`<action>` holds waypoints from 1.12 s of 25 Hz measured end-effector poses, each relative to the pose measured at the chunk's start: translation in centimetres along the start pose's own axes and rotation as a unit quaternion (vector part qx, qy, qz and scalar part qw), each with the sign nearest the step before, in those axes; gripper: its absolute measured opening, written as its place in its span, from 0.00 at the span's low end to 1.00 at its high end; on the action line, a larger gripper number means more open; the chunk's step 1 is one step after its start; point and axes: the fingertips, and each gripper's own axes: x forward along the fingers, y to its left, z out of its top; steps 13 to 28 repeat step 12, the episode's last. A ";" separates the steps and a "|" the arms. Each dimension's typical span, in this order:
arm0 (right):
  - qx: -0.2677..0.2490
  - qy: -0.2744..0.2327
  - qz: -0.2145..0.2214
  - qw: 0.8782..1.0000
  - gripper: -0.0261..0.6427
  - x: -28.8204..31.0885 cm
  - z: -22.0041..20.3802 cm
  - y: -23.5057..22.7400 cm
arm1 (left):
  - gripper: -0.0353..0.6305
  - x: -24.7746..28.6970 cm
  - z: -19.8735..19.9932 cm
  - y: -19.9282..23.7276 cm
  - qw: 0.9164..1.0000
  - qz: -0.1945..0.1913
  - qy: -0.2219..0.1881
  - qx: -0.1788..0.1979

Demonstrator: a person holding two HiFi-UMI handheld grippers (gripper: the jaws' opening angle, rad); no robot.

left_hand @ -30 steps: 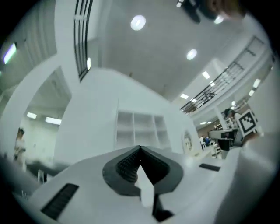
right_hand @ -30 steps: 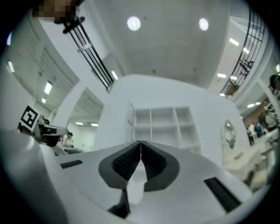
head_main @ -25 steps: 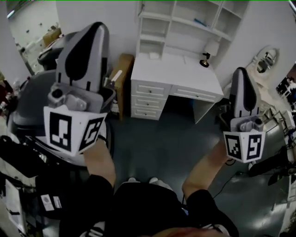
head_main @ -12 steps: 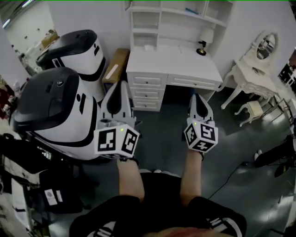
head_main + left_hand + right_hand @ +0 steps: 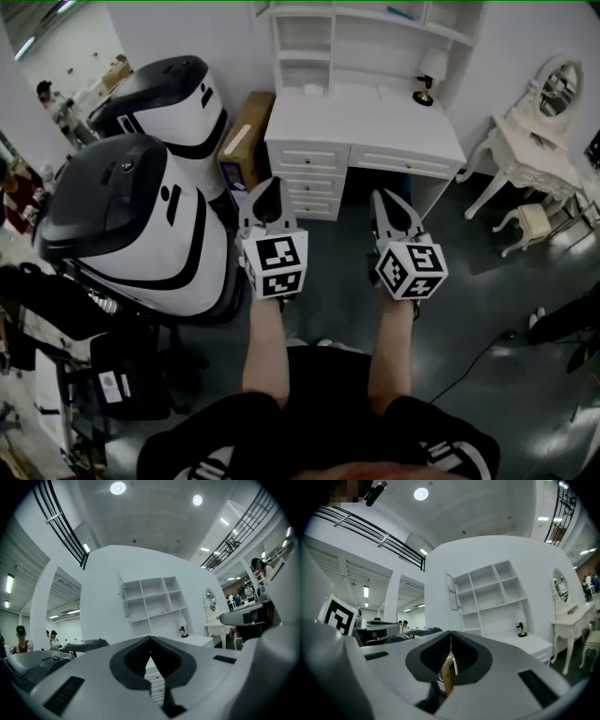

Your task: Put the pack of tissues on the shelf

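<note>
The white shelf unit (image 5: 366,28) stands on a white desk (image 5: 366,117) ahead of me, also in the left gripper view (image 5: 154,602) and the right gripper view (image 5: 487,592). A small pale object (image 5: 305,91) lies on the desk's back left, too small to identify. My left gripper (image 5: 270,185) and right gripper (image 5: 384,195) hang side by side over the floor, pointing at the desk's drawers. The left jaws (image 5: 150,638) meet, with nothing between them. The right jaws (image 5: 451,632) also meet. A brown labelled strip (image 5: 449,677) shows in the slot behind them; I cannot tell what it is.
Two big black-and-white machines (image 5: 131,216) (image 5: 173,94) stand close on my left. A cardboard box (image 5: 246,141) leans beside the desk. A small lamp (image 5: 427,92) sits on the desk's right. A white vanity table with mirror (image 5: 534,150) and stool (image 5: 534,220) stand at the right.
Both grippers have dropped from near my head, moved closer together and now point at the desk. My view has shifted slightly; the machines on the left show fully.
</note>
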 end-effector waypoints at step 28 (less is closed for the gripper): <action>-0.018 0.008 0.000 1.000 0.07 0.0 1.1 -3.4 | 0.07 2.4 1.0 -3.7 0.994 -0.043 -0.008 -0.101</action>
